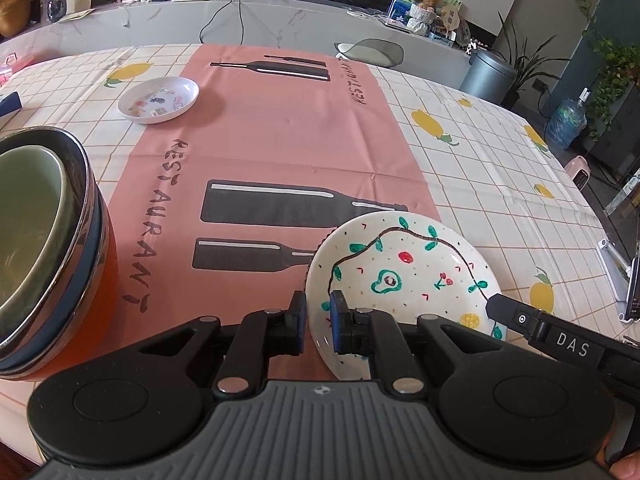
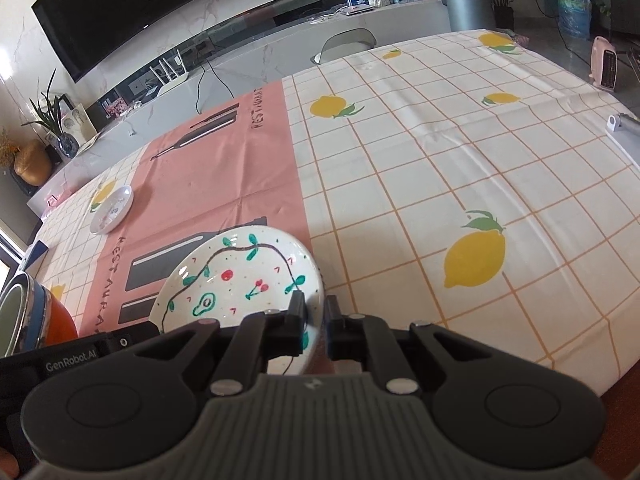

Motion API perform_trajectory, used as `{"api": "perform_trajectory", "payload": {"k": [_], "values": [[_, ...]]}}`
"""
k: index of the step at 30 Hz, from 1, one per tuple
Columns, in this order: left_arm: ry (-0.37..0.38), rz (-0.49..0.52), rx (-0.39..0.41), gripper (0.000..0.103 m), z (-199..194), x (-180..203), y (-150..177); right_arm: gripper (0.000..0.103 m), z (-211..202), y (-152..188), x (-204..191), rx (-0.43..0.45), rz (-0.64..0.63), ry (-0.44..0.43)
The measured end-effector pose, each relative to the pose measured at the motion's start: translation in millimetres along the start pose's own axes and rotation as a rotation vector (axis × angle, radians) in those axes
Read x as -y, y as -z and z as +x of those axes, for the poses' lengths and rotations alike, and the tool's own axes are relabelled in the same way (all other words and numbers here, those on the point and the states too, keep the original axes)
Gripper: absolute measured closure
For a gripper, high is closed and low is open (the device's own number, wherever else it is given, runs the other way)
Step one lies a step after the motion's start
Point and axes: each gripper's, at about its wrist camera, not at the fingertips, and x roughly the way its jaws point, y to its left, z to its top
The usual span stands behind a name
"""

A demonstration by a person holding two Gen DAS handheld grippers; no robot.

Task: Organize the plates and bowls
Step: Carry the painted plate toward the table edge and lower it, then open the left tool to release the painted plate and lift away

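Ceramic painted plate [image 1: 404, 276]: was held at the near edge of the table, over the pink runner [image 1: 280, 132].
Left gripper [image 1: 318, 322]: was nearly closed, pads clamping the plate's left rim.
Right gripper [image 2: 316, 318]: was nearly closed, pads clamping the plate's right rim.
Stacked bowls [image 1: 44, 240]: stood near left.
Small white dish [image 1: 159, 100]: lay far left, well apart.

Both wrist cameras look steeply down along their tongs, close over the tabletop [image 1: 460, 152], sharing the painted plate [image 1: 404, 276] at six o'clock.
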Motion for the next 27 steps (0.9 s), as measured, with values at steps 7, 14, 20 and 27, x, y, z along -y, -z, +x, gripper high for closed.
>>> {"api": "perform_trajectory", "payload": {"k": [7, 14, 20, 27], "values": [[0.000, -0.005, 0.004, 0.090, 1, -1, 0, 0.097, 6, 3, -15, 0.013, -0.131, 0.068], [0.022, -0.010, 0.013, 0.090, -1, -4, 1, 0.096, 5, 1, -9, 0.019, -0.120, 0.046], [0.028, -0.001, 0.021, 0.084, -4, -3, -1, 0.093, -3, -2, -8, 0.028, -0.132, 0.039], [0.037, 0.022, -0.016, 0.083, -11, 1, -12, 0.076, -12, -7, -11, 0.027, -0.149, 0.027]]}}
